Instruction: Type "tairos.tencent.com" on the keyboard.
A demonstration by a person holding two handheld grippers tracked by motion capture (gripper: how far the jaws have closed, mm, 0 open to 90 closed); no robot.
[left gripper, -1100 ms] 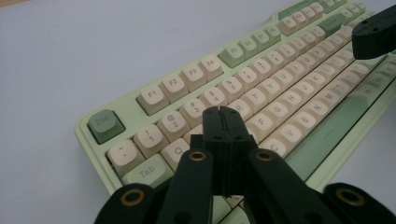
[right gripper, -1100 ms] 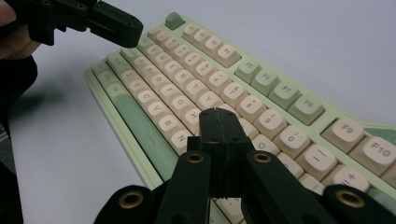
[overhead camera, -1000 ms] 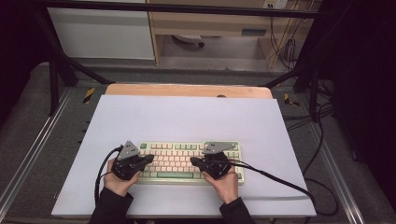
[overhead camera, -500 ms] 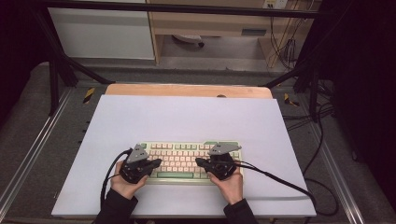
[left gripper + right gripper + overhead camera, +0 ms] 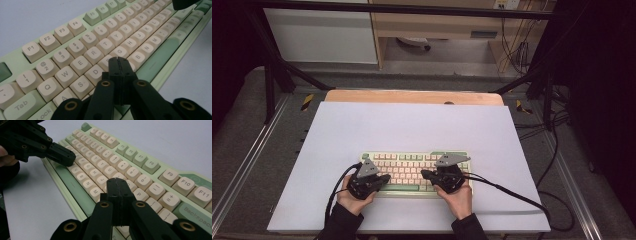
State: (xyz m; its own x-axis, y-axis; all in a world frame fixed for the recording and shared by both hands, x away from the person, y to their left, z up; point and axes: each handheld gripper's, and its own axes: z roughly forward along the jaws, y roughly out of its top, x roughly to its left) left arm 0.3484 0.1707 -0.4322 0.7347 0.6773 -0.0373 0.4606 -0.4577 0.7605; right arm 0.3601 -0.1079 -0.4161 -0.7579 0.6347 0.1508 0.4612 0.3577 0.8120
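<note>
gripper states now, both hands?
Left gripper: shut, holding nothing, tips over the keyboard near F/G.
Right gripper: shut, holding nothing, tips over the keys near K/L.

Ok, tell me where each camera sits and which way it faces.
High view: above the person's side, facing forward and down on the keyboard; both hands and forearms show.
Left gripper view: on the left claw, shut, over the letter keys.
Right gripper view: on the right claw, shut, facing the left claw across the keys.
Every view shares the keyboard.

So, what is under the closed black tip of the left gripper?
The left gripper tip covers the F key area of the green-and-cream keyboard; contact cannot be told.
</note>
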